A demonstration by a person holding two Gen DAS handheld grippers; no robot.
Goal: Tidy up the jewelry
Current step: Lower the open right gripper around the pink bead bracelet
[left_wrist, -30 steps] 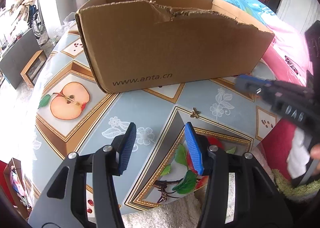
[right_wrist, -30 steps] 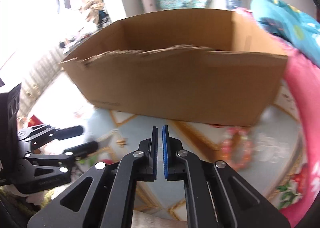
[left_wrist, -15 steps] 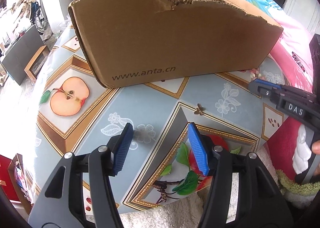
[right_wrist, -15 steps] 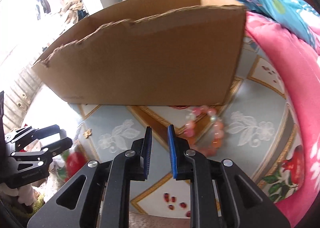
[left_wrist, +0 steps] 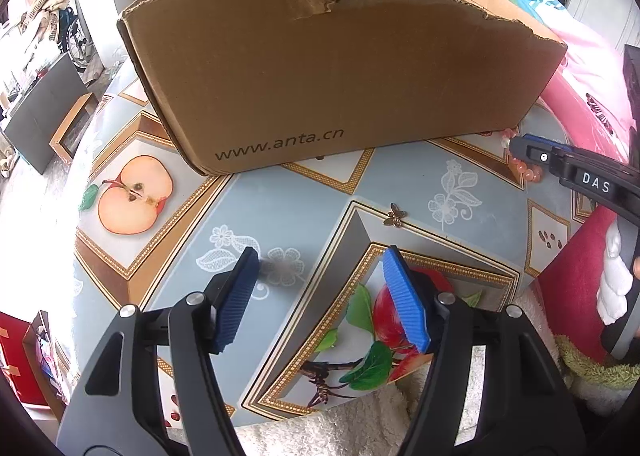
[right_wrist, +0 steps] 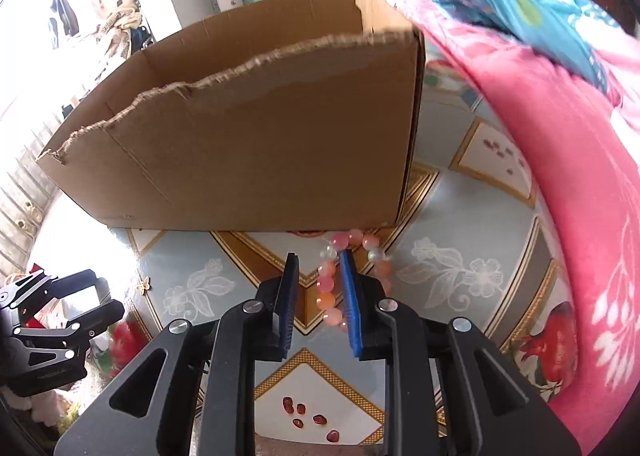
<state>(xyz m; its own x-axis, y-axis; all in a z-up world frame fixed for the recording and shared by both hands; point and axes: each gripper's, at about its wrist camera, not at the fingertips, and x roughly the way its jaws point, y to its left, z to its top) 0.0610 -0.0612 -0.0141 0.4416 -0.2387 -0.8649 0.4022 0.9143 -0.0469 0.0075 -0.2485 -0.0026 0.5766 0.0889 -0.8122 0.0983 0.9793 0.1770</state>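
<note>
A pink bead bracelet (right_wrist: 325, 284) lies on the patterned table just in front of the cardboard box's (right_wrist: 260, 143) right corner. My right gripper (right_wrist: 319, 260) hovers over it, jaws opening. The bracelet's left strand lies between the pads, untouched, and the right pad stands inside the ring. In the left wrist view the bracelet (left_wrist: 529, 172) peeks out under the right gripper (left_wrist: 520, 145). My left gripper (left_wrist: 320, 260) hangs over the tablecloth, jaws opening, nothing between them. A small gold butterfly charm (left_wrist: 395, 214) lies just beyond its tips and shows in the right wrist view as the charm (right_wrist: 143, 285).
The tall torn-edged box (left_wrist: 340, 67) blocks the far half of the table (left_wrist: 280, 195). A pink blanket (right_wrist: 560, 183) runs along the right side. A white fluffy cloth (left_wrist: 352, 424) covers the near edge, with a red cloth (left_wrist: 572, 288) at right.
The right gripper swung right and closed in on the bracelet, its jaws parting from shut. The left jaws spread wider with little travel.
</note>
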